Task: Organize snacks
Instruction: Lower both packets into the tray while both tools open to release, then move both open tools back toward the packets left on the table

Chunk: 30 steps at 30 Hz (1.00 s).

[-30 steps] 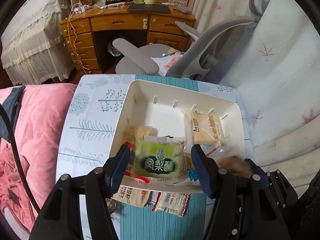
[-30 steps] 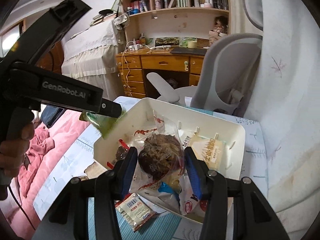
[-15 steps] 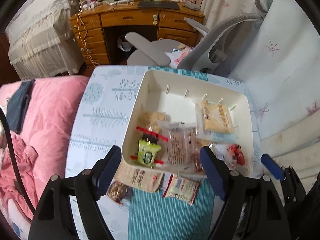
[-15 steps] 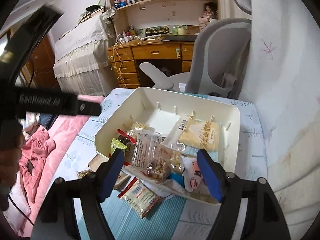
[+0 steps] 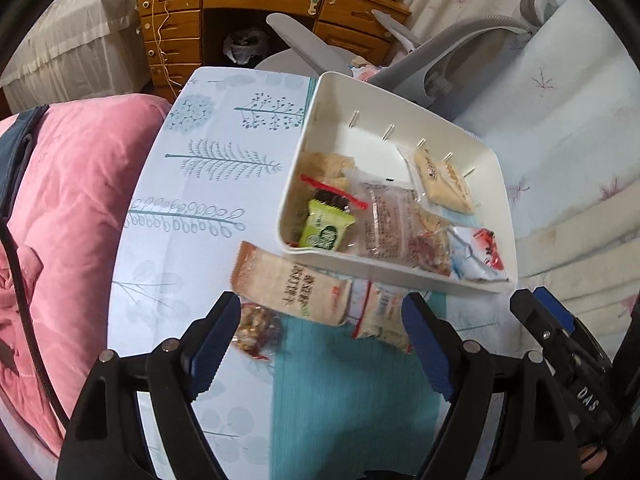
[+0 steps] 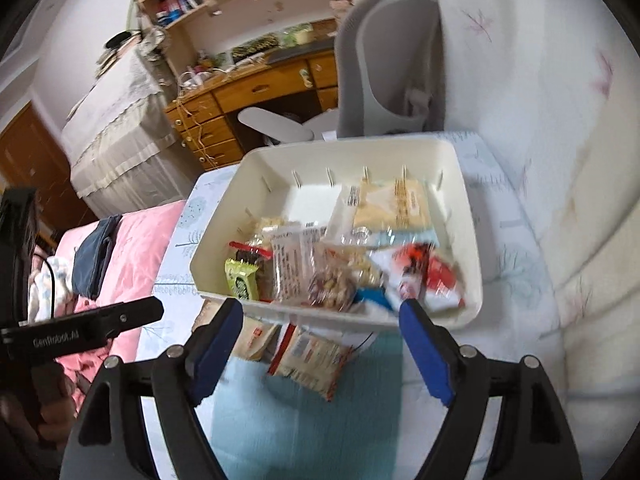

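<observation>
Between the blue pads of the left claw nothing is held; its jaws stand wide apart over the bench, which wears a pale cloth printed with trees and a teal strip down the middle. Just ahead of it lie 3 loose snacks: a tan biscuit packet, a small clear bag of nuts close to the left pad, and a red-edged packet near the right pad. The right claw is opening, with nothing pressed between its pads; the same red-edged packet lies on the teal strip below it. Beyond both claws sits the white bin, its near wall resting over the ends of the tan and red-edged packets. Inside it are a green wafer packet, a clear bag of brown snacks, a beige packet against the far wall and a red-and-white wrapper in the right corner. A pink quilt lies left of the bench.
</observation>
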Each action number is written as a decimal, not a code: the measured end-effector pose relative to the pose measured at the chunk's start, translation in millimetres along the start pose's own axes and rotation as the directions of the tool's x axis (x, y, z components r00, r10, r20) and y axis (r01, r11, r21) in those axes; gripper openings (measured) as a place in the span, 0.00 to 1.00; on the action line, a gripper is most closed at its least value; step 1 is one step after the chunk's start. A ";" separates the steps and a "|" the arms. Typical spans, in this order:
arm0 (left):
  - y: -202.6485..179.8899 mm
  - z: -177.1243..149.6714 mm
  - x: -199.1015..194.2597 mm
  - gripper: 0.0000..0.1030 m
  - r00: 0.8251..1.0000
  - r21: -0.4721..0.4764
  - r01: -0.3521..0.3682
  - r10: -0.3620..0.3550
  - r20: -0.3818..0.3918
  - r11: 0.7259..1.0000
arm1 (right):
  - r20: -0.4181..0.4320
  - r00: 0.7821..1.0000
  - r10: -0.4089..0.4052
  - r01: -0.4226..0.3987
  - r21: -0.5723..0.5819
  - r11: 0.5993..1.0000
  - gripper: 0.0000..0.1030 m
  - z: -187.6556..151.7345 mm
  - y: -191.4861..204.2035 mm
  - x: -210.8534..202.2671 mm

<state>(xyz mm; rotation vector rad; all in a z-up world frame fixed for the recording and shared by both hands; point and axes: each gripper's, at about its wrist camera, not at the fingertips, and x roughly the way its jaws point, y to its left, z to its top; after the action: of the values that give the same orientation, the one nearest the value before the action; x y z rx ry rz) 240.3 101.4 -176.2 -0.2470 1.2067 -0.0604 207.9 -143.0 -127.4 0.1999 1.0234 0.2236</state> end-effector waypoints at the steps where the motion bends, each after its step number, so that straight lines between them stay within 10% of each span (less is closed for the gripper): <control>1: 5.1 -0.8 1.3 0.80 1.000 0.010 0.002 -0.002 -0.003 1.000 | -0.006 1.000 -0.003 0.004 0.019 1.000 0.79 -2.8 1.7 1.4; 17: 63.6 -5.9 51.0 0.80 0.992 0.254 0.102 -0.080 -0.093 0.962 | -0.066 0.988 -0.142 0.156 0.411 0.898 0.79 -64.2 19.7 55.9; 30: 42.4 -34.6 113.0 0.80 0.988 0.531 0.126 -0.058 -0.142 0.838 | -0.061 0.957 -0.283 0.280 0.447 0.849 0.79 -95.1 17.9 96.9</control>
<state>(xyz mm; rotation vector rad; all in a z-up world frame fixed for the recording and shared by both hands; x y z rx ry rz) 244.9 117.1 -300.7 0.2004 1.2479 -0.5022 173.0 -93.3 -250.2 0.4690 1.0737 -0.2916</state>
